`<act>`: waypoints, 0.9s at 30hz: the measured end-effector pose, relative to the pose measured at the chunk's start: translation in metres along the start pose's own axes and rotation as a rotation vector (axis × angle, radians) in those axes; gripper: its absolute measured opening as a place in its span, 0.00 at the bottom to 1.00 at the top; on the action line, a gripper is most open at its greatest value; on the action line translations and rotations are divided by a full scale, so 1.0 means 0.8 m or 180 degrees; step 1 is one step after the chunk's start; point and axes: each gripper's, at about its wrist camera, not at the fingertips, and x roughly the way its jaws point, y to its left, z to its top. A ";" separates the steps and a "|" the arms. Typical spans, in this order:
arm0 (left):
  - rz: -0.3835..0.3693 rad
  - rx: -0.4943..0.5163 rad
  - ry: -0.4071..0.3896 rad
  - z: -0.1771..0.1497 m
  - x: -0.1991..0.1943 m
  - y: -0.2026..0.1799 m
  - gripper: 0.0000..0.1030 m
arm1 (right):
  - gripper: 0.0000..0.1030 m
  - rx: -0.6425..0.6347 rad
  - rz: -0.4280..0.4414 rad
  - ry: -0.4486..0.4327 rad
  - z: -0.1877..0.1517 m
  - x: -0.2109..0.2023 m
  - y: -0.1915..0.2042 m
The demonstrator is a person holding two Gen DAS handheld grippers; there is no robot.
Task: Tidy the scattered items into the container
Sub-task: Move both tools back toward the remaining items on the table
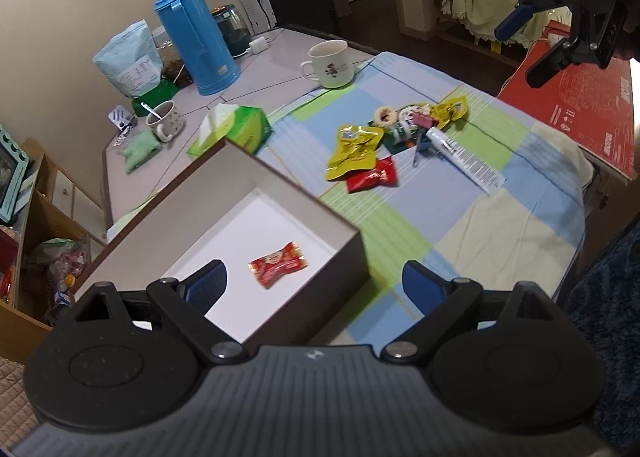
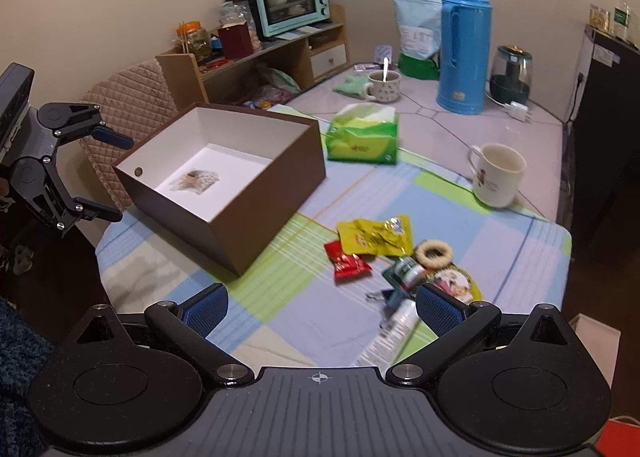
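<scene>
Brown cardboard walls framed the open box [image 1: 224,217], and one red-orange candy wrapper [image 1: 278,263] lay alone on its white floor. I had my left gripper [image 1: 316,289] above the box's near corner, jaws wide and empty. My right gripper [image 2: 320,307] hung over the checked cloth [image 2: 280,297], also spread wide with nothing between the pads. The scattered pile sat apart from the box on the cloth: a yellow packet [image 2: 376,237] overlapping a red sachet [image 2: 348,263], a pale ring [image 2: 433,253], a small green-labelled bottle [image 2: 408,271] and a white tube [image 2: 394,331] close under my right fingers. Beyond, a green tissue pack [image 2: 362,135] stood just beside the box's far corner, with a white mug [image 2: 498,173] and a blue thermos [image 2: 464,45] further back.
</scene>
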 end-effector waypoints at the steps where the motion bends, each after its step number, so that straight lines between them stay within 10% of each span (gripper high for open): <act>1: -0.0009 -0.0021 0.0000 0.002 0.000 -0.004 0.90 | 0.99 0.0005 0.0003 0.0011 -0.003 -0.002 -0.003; 27: -0.0475 -0.0581 0.0139 0.074 0.087 -0.109 0.90 | 0.99 0.0336 -0.0189 0.0486 -0.064 0.011 -0.112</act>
